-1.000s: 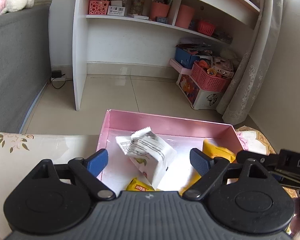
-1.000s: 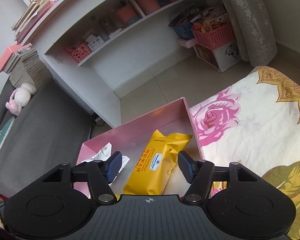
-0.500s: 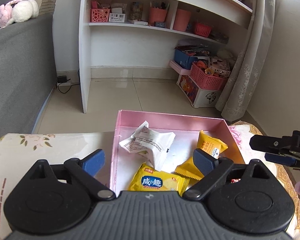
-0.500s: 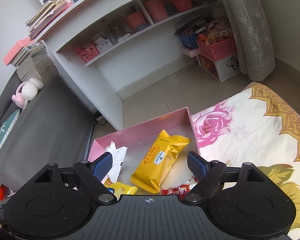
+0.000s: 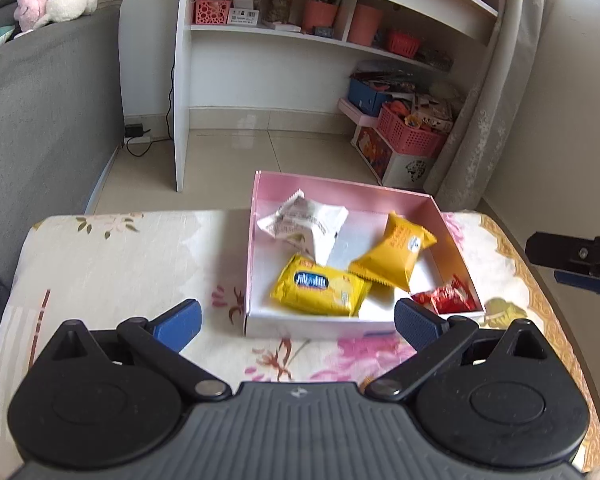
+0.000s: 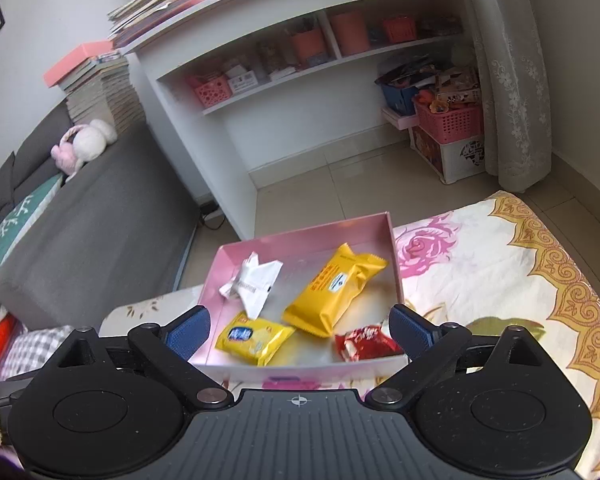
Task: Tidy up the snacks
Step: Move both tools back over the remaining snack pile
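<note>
Four snacks lie in the pink box [image 5: 452, 236] on the floral cloth [image 5: 112, 256]: white packet [image 5: 304, 222], two yellow packs [image 5: 320, 290], red one [image 5: 446, 299]. We judge the drop step done; next needs another snack, none visible outside. Our left gripper [image 5: 298, 318] and right gripper [image 6: 300, 330] tilt down short of the box, jaws opening wide, nothing gripped.

One pink box [image 5: 436, 216] is sitting on the flowered cloth [image 5: 112, 264], and four snack packs are lying in it: two yellow packs, a long one [image 6: 334, 286] and a smaller one with a blue label [image 6: 254, 338], one white pack [image 6: 256, 280] and one red pack [image 6: 364, 344]. Two grippers are showing, the left [image 5: 298, 322] and the right [image 6: 300, 330], each with two blue pads and jaws opening, nothing lying between them.
</note>
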